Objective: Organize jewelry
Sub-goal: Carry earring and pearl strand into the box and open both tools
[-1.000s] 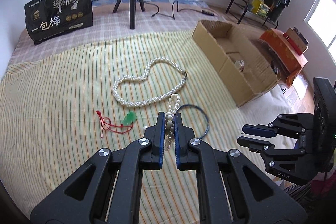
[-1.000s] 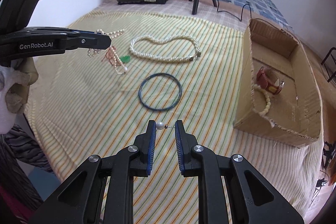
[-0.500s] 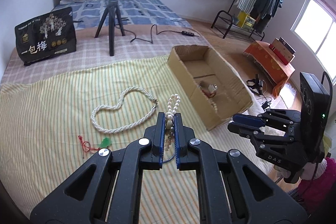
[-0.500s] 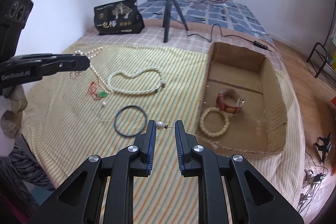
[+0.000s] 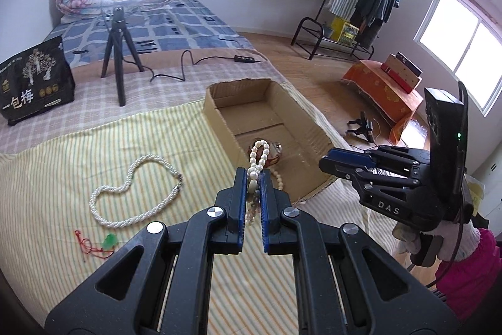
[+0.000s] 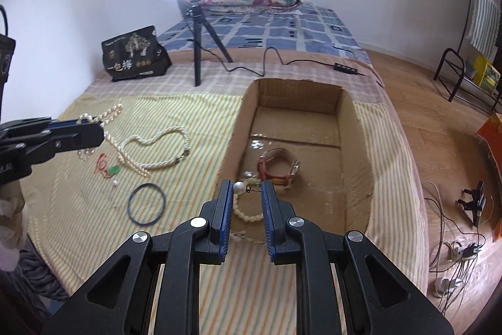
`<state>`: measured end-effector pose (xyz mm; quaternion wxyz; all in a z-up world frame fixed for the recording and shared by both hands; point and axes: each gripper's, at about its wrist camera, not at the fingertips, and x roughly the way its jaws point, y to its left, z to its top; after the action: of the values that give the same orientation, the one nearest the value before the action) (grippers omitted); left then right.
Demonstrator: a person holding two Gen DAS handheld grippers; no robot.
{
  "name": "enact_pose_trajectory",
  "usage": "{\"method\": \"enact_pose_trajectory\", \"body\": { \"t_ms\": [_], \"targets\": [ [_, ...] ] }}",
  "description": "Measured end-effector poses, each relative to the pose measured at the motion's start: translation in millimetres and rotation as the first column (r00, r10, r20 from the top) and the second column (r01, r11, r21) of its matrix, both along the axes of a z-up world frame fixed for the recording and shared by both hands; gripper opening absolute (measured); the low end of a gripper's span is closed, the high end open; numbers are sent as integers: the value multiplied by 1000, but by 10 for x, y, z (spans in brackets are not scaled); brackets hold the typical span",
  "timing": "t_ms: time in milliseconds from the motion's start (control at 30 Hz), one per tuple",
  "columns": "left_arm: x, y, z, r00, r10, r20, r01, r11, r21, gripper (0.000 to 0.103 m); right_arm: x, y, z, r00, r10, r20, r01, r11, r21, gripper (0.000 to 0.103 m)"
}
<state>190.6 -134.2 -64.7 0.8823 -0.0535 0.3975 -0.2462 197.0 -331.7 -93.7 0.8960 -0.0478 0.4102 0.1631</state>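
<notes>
My left gripper [image 5: 252,175] is shut on a strand of pearls [image 5: 259,153], which loops up above its fingertips in front of the cardboard box [image 5: 313,127]. My right gripper [image 6: 246,187] is shut on a pearl pin [image 6: 240,186]: the pearl sits against the left pad and the thin pin reaches the right pad. It hangs over the near end of the box [image 6: 360,146], which holds a red watch [image 6: 277,170] and a beaded bracelet [image 6: 248,214]. On the striped cloth lie a twisted pearl necklace [image 6: 157,153], a green pendant on red cord [image 6: 114,168] and a dark bangle [image 6: 146,203].
A ring light on a tripod [image 6: 196,52], a black bag [image 6: 135,58] and a cable with a switch [image 6: 345,68] stand behind the box. A small loose pearl [image 6: 115,183] lies near the bangle. To the right, the bed edge drops to a wooden floor [image 6: 439,121] with cables.
Both grippers have risen and moved right toward the cardboard box, each keeping its grip. The box now lies just ahead of both; the bangle and necklace have slid off to the left.
</notes>
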Motion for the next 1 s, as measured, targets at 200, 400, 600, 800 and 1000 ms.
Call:
{"method": "enact_pose_trajectory", "body": {
  "t_ms": [200,400,600,800,1000],
  "targets": [
    [70,-252,8,1000,-23,7,23,1000,-9,6,204,-183,30,1000,-27,13,27,1000,-4,16],
    [173,-511,2,999,-48,13,49,999,-18,6,441,-325,35,999,-42,18,42,999,8,16],
    [251,-754,-70,998,-69,10,70,997,-14,6,666,-395,0,999,-41,21,41,999,0,16],
    [306,-910,-188,997,-78,-8,78,997,-2,6,919,-451,-22,999,-36,19,36,999,-5,16],
    [330,-1072,-306,995,-101,-22,101,995,12,6,1172,-423,-74,1000,-27,7,27,1000,-14,16]
  ]
}}
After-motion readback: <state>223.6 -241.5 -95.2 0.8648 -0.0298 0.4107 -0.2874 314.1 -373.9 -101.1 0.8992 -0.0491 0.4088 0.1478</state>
